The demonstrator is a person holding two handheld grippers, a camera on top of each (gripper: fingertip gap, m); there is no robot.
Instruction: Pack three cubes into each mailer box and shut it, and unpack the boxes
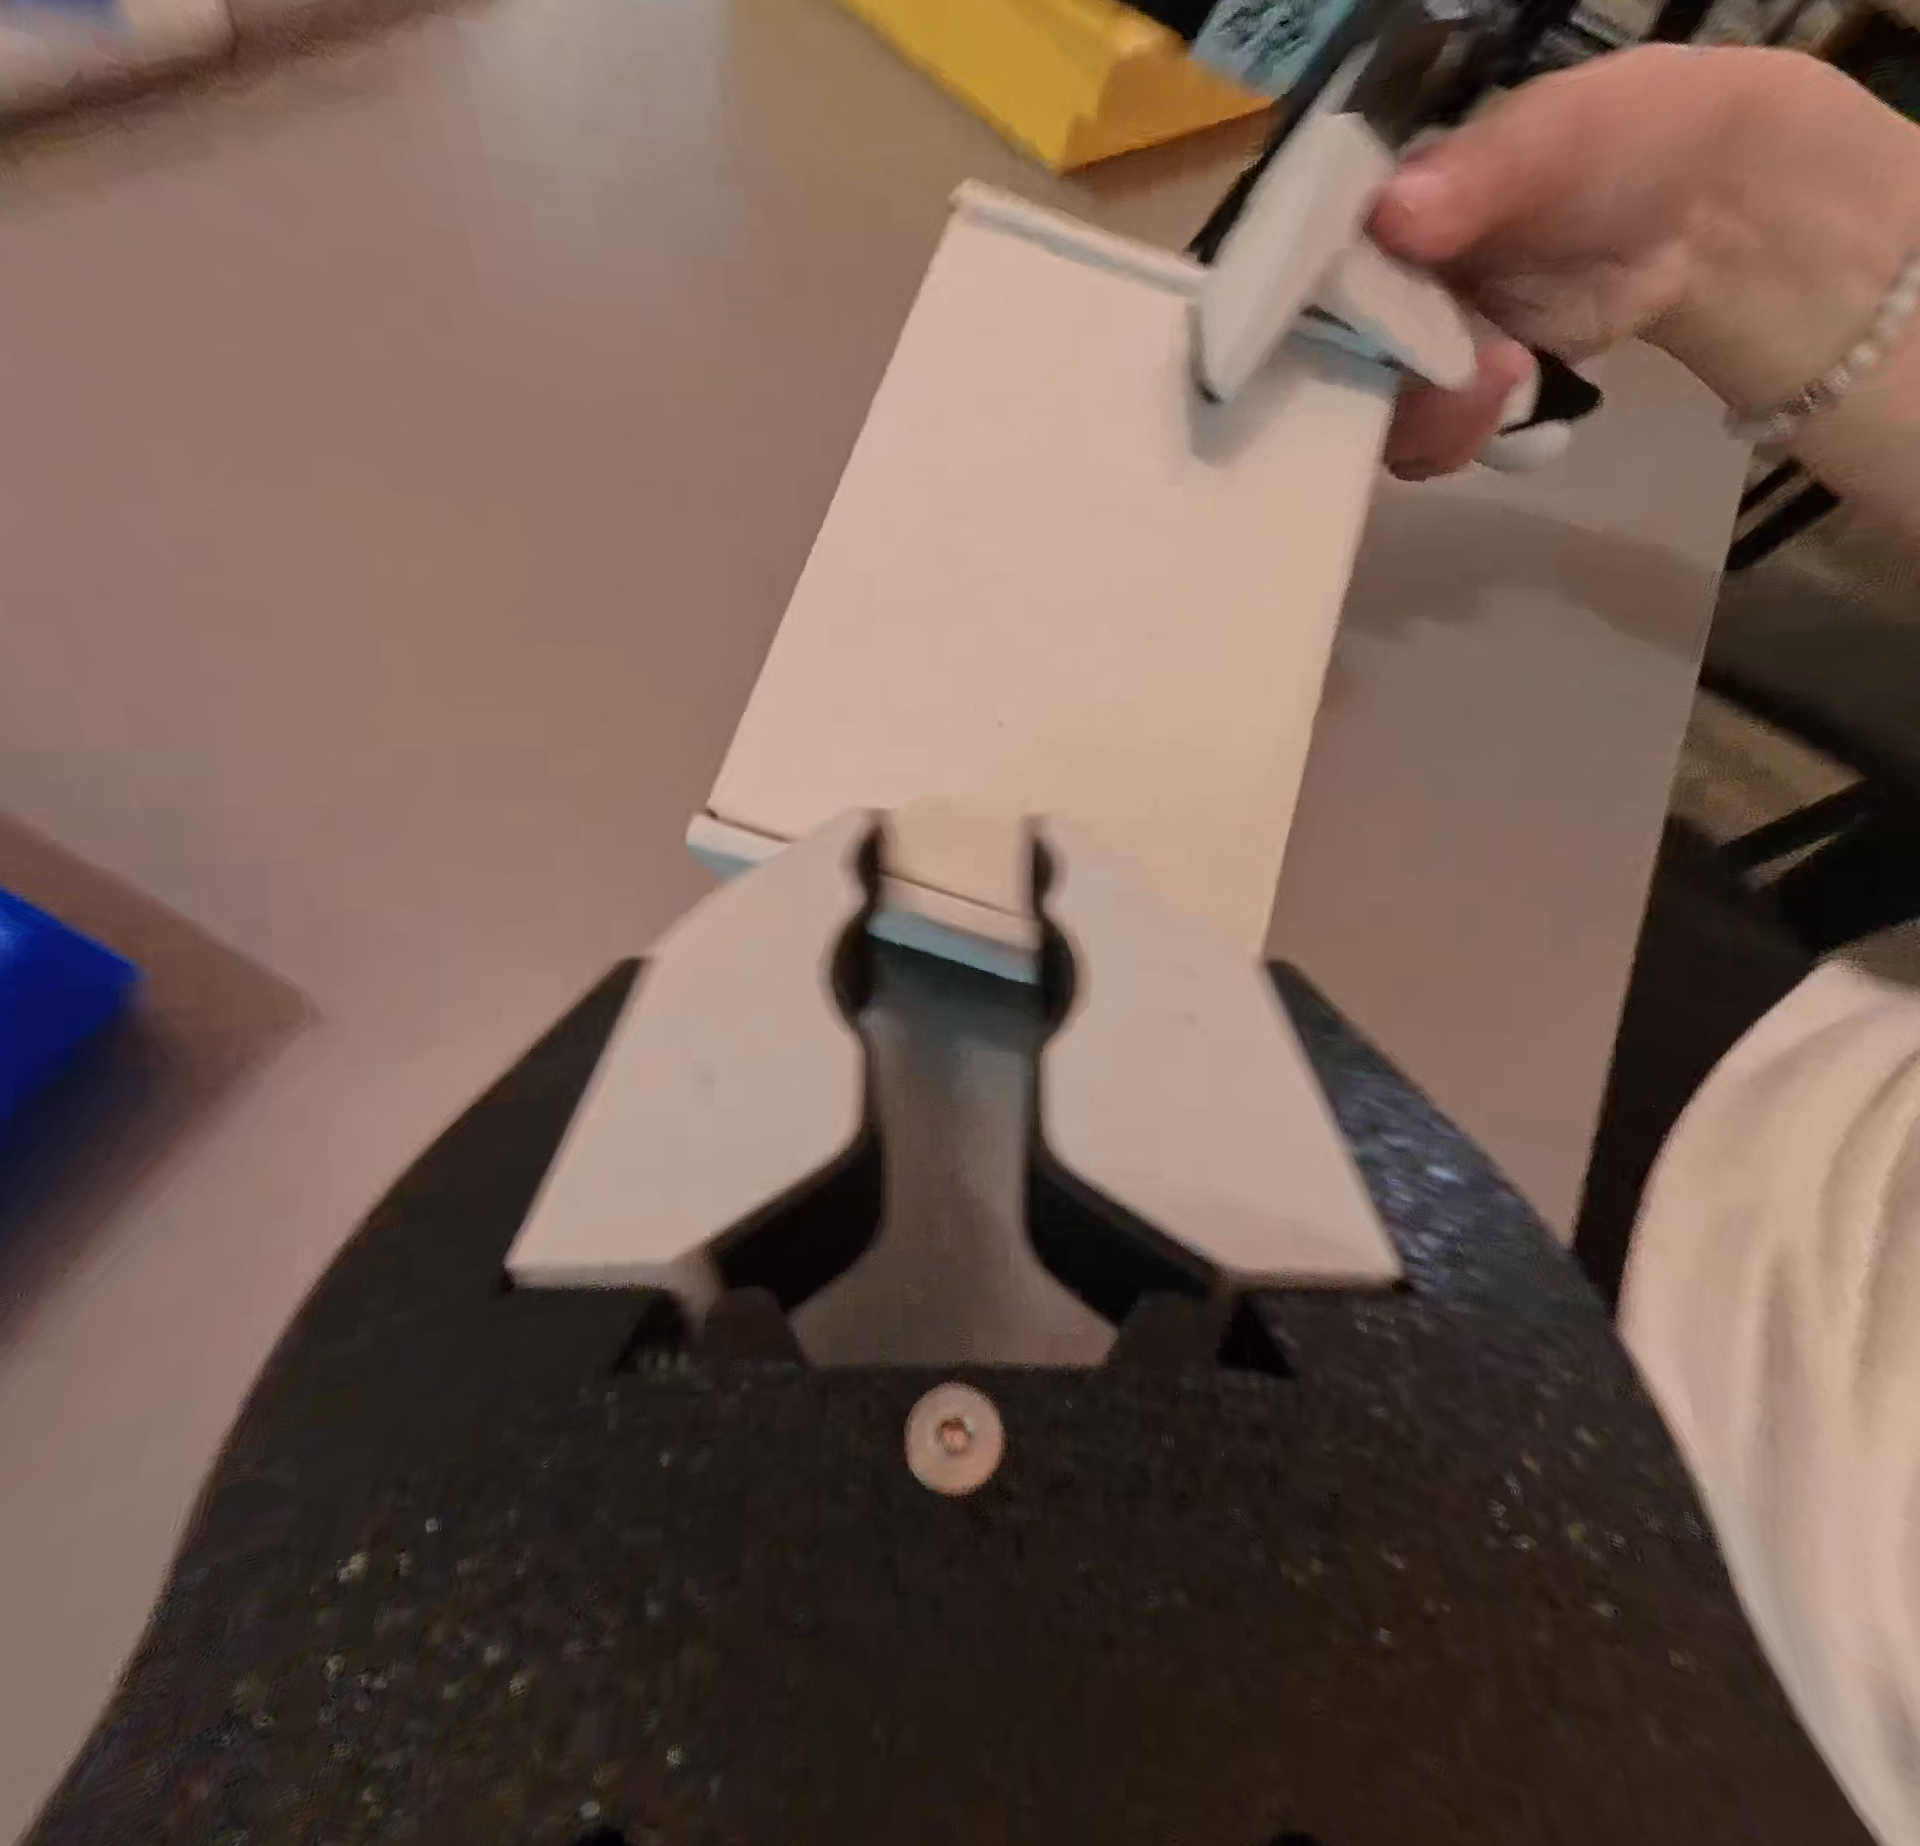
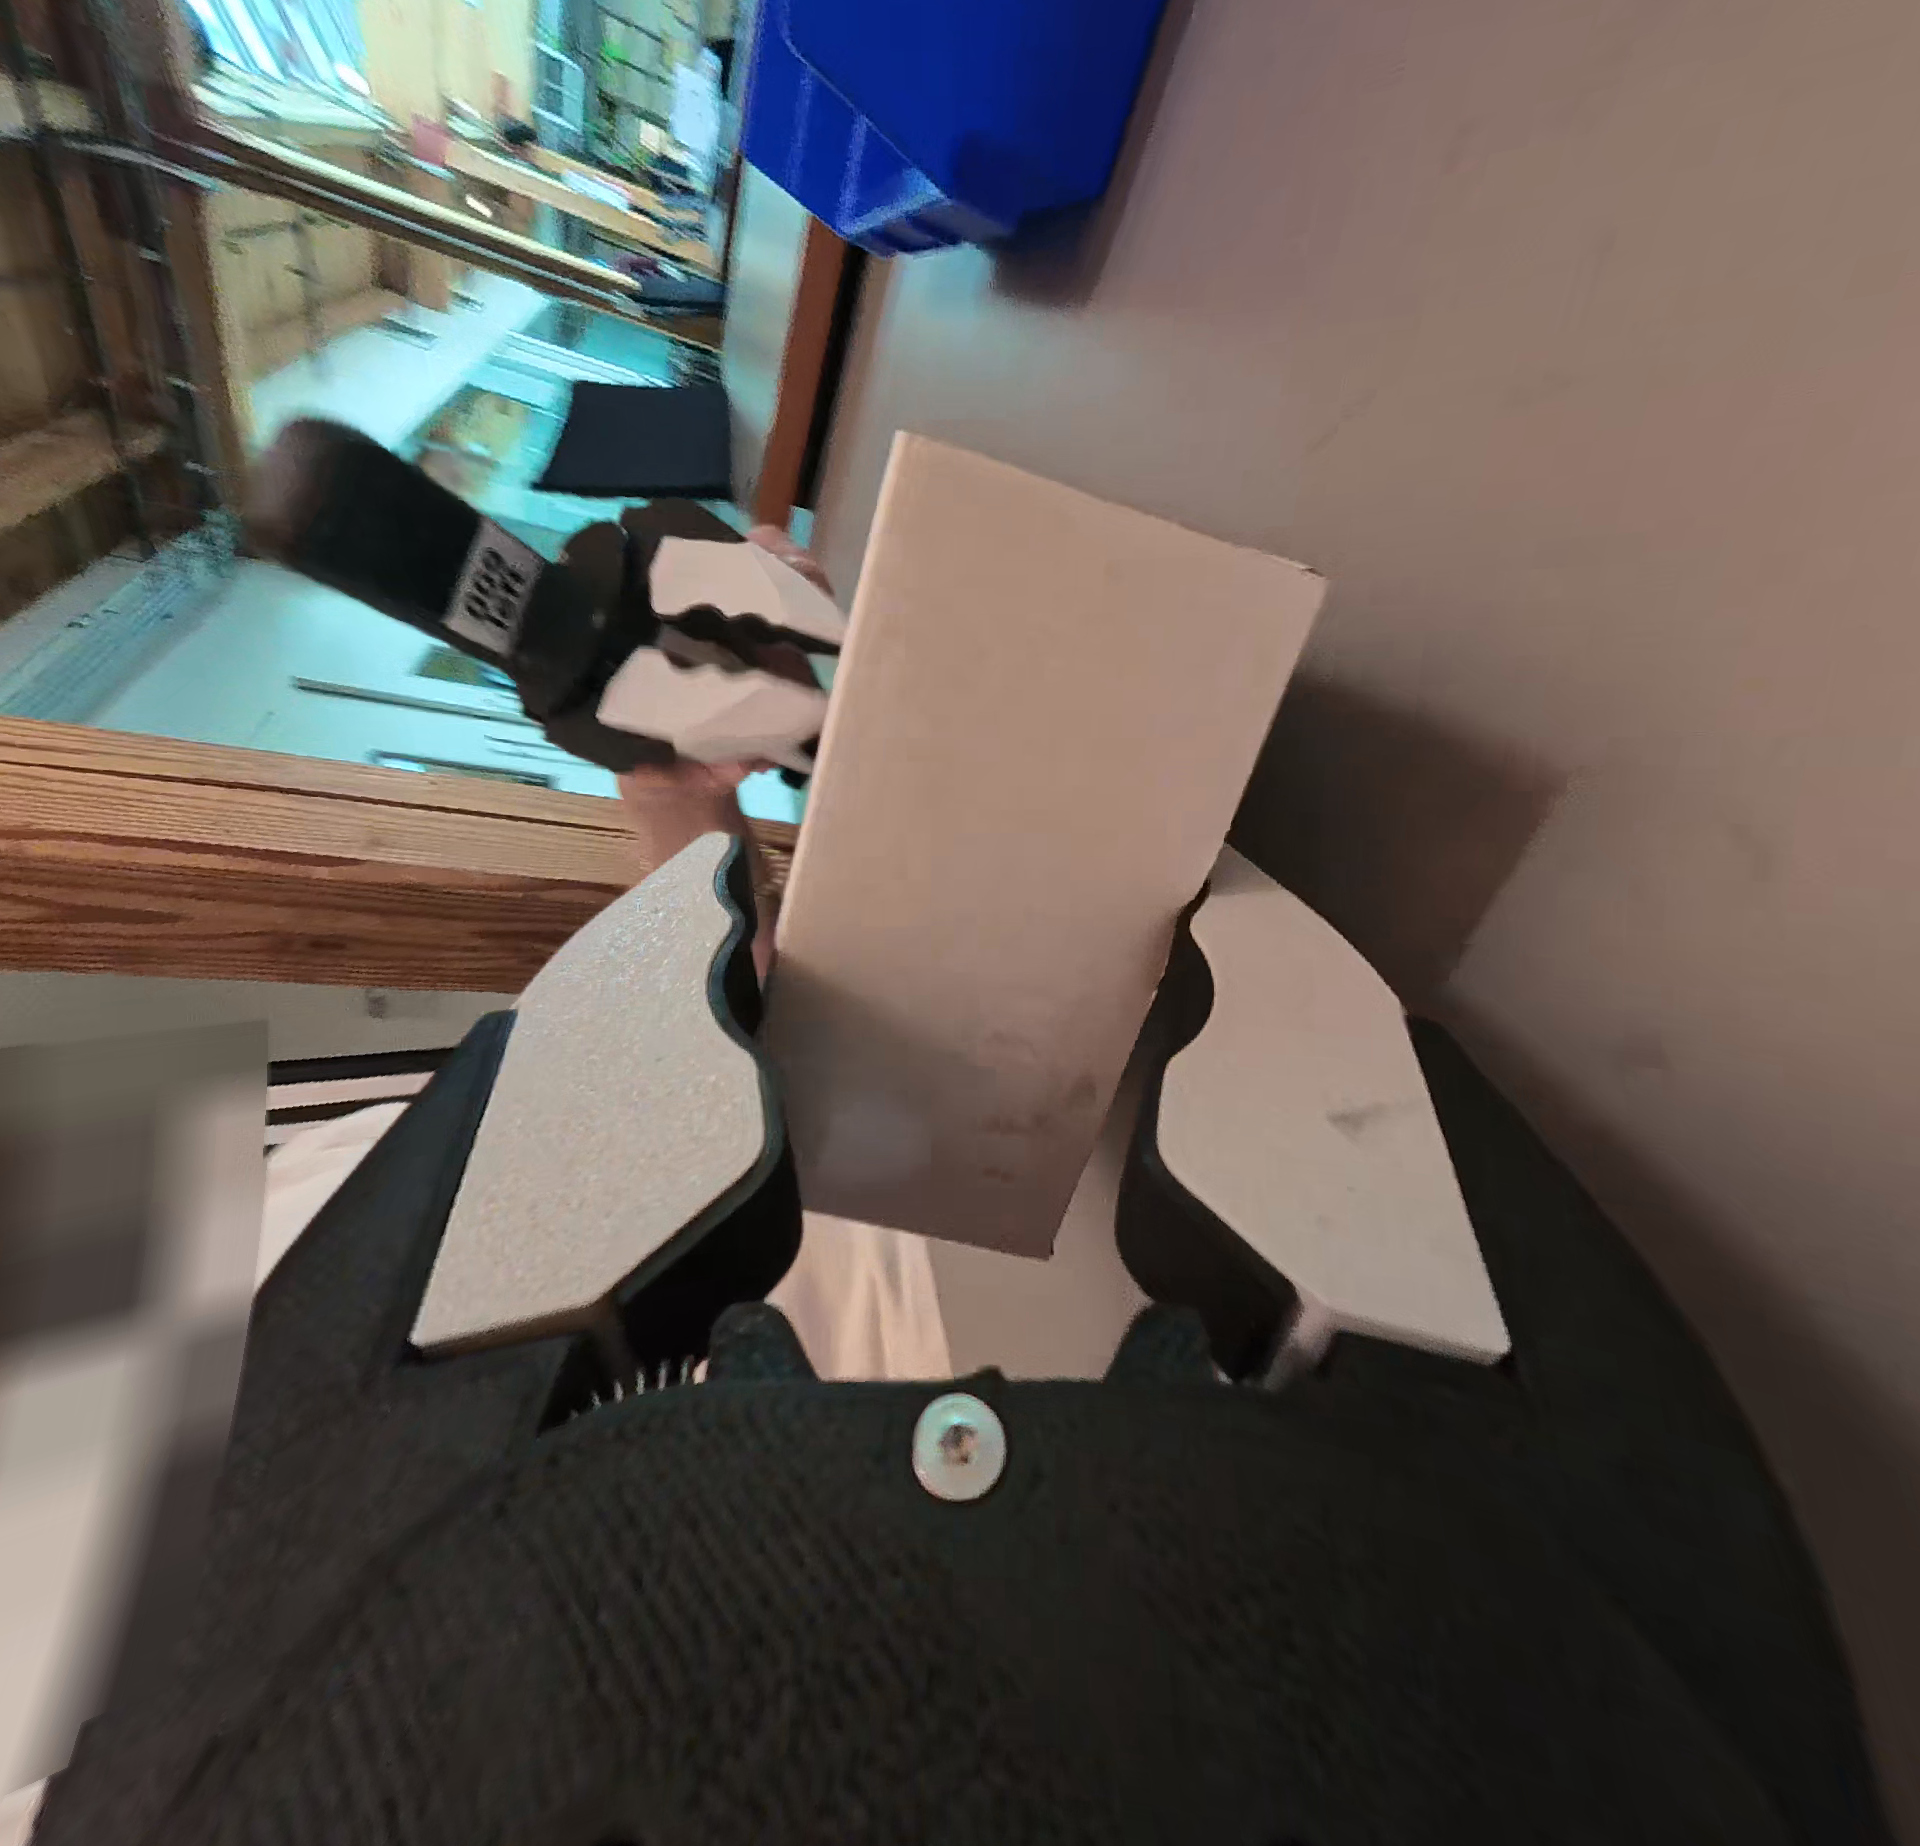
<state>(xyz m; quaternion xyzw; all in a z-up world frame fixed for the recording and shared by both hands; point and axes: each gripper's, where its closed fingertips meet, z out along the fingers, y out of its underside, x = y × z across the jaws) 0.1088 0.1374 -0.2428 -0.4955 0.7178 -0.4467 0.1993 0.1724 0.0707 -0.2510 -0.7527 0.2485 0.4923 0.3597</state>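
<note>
Between both claws [image 1: 956, 861] [image 2: 971, 975], seemingly clamped: mailer box [image 1: 1060, 591].

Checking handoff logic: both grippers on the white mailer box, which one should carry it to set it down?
Probably right. The right gripper straddles the mailer box across its full width, deep between the fingers. The left gripper only pinches a thin edge flap of the box, a weaker hold.

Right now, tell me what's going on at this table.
A person is holding one closed white mailer box between two handheld grippers, above the tan table. The left gripper clamps its near end; the right gripper grips the opposite end. A blue bin and a yellow bin sit nearby. No cubes are visible.
</note>
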